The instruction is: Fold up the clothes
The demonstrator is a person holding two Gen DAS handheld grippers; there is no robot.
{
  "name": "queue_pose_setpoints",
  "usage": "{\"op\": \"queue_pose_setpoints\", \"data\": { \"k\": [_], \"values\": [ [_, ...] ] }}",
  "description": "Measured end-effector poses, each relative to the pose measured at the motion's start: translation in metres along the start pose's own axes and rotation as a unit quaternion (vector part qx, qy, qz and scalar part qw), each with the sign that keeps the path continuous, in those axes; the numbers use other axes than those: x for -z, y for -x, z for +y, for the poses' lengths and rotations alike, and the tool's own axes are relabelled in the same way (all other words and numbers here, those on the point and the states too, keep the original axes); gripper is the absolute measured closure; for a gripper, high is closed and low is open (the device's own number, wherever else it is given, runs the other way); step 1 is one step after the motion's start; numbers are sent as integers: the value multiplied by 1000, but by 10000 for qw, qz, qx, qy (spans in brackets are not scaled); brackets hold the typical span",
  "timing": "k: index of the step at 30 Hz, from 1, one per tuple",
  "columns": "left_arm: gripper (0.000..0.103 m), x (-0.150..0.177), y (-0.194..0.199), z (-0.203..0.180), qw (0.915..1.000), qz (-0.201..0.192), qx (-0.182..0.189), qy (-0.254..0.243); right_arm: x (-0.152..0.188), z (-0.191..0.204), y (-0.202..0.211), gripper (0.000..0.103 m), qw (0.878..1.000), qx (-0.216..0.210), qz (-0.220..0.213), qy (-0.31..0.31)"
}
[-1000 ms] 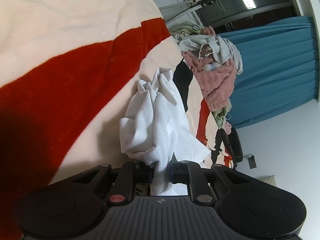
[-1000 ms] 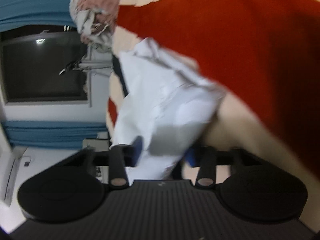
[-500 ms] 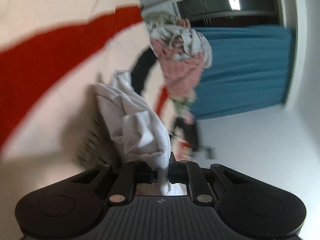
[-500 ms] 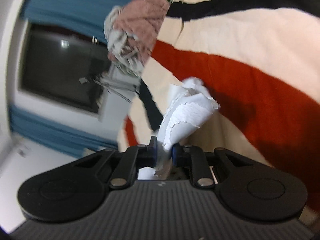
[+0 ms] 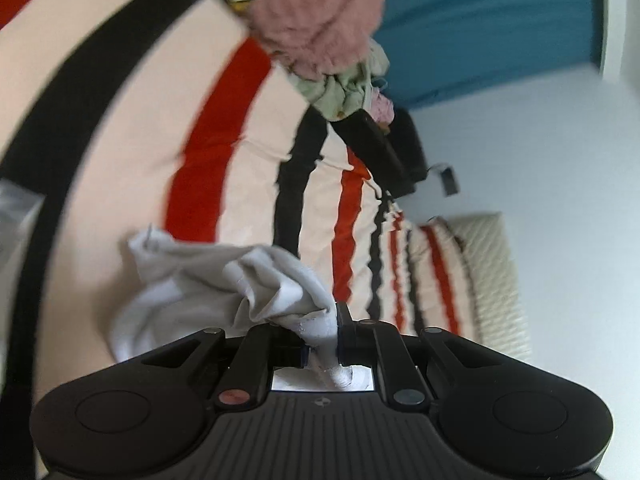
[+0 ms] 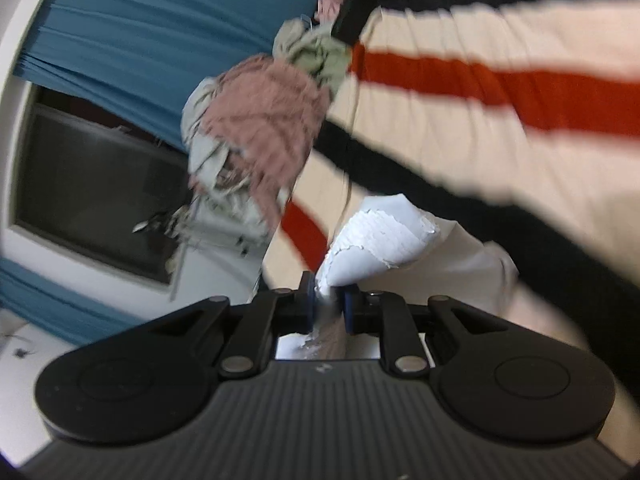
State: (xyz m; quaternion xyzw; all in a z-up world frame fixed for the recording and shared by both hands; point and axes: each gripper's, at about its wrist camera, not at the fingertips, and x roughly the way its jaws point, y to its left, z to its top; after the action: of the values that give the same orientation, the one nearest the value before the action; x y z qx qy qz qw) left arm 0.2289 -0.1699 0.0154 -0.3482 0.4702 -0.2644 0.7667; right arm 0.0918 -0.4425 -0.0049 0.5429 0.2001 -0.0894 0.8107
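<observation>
A white garment (image 5: 224, 284) is bunched in front of my left gripper (image 5: 322, 338), which is shut on a fold of it. The cloth spreads left over the striped blanket (image 5: 120, 128). In the right wrist view the same white garment (image 6: 384, 240) rises as a crumpled point from my right gripper (image 6: 329, 304), which is shut on another part of it. Both views are motion-blurred.
A pile of unfolded clothes, pink (image 5: 320, 28) and pale green (image 5: 344, 92), lies at the far end of the cream, red and black blanket; it also shows in the right wrist view (image 6: 264, 120). A blue curtain (image 6: 152, 28), a dark window (image 6: 92, 184) and a white wall (image 5: 560, 140) stand behind.
Both grippers have swung along the bed with the white garment; the clothes pile now looms closer. The right gripper, open around the cloth a second ago, has closed on it.
</observation>
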Motion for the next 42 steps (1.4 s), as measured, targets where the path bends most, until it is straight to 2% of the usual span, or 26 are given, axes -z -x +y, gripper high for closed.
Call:
{"op": "queue_pose_setpoints", "data": {
  "k": [2,5,9,11,12,13,18,20,22,24,25,27,28,31,34,35,36,38,39,40,42],
  "values": [
    [90,-33,-37,-28,9994,-150,31,-308,-36,14,-26,86,9993,112,-219,270],
    [90,-78,-85,-72,9949,-508,209,-846,-87,38,-57,86,9957,-3,-640,667],
    [90,-111,-148,-97,9825,-918,638,-1490,-122,41,-94,86,9861,-137,-1221,1117],
    [90,-112,-180,-86,9789,-953,565,-1716,-129,31,-116,86,9803,-66,-1452,1340],
    [90,-113,-195,-80,9771,-970,517,-1824,-126,22,-130,86,9781,22,-1445,1499],
    [90,-108,-205,-64,9787,-871,454,-1804,-124,11,-143,86,9774,131,-1384,1591],
    [91,-78,-252,26,9872,-258,123,-1571,-87,-67,-186,86,9863,917,-514,1267],
    [91,-62,-256,45,9806,-116,-25,-1957,-68,-88,-185,86,9883,1031,-292,1086],
    [88,-51,-251,43,9722,12,-236,-2331,-50,-94,-181,84,9866,1199,-145,1097],
    [80,-41,-247,40,9618,139,-452,-2697,-42,-92,-176,83,9843,1432,98,1031],
    [73,-38,-237,35,9581,97,-494,-2819,-41,-88,-170,83,9839,1500,197,955],
    [69,-35,-213,23,9530,-16,-533,-2982,-40,-75,-155,83,9811,1627,351,988],
    [64,-32,-199,15,9520,-32,-519,-3015,-40,-65,-145,83,9792,1653,390,1109],
    [59,-23,-148,-14,9466,-163,-431,-3191,-33,-34,-107,83,9743,1647,364,1494],
    [52,-6,-93,-43,9368,-405,-340,-3458,-23,-3,-65,82,9711,1540,274,1801],
    [47,1,-74,-52,9329,-479,-311,-3555,-19,6,-52,82,9694,1511,227,1924],
    [42,8,-55,-61,9289,-552,-281,-3651,-14,16,-38,77,9672,1480,173,2055],
    [24,23,-20,-74,9225,-697,-233,-3790,-2,34,-8,57,9614,1359,32,2392],
    [22,30,-4,-76,9206,-768,-217,-3822,3,41,5,34,9586,1286,-58,2539],
    [18,38,12,-78,9187,-838,-201,-3853,10,47,18,15,9554,1223,-165,2685],
    [7,54,44,-81,9148,-979,-170,-3916,26,58,48,16,9469,1151,-458,2967]
  ]
}}
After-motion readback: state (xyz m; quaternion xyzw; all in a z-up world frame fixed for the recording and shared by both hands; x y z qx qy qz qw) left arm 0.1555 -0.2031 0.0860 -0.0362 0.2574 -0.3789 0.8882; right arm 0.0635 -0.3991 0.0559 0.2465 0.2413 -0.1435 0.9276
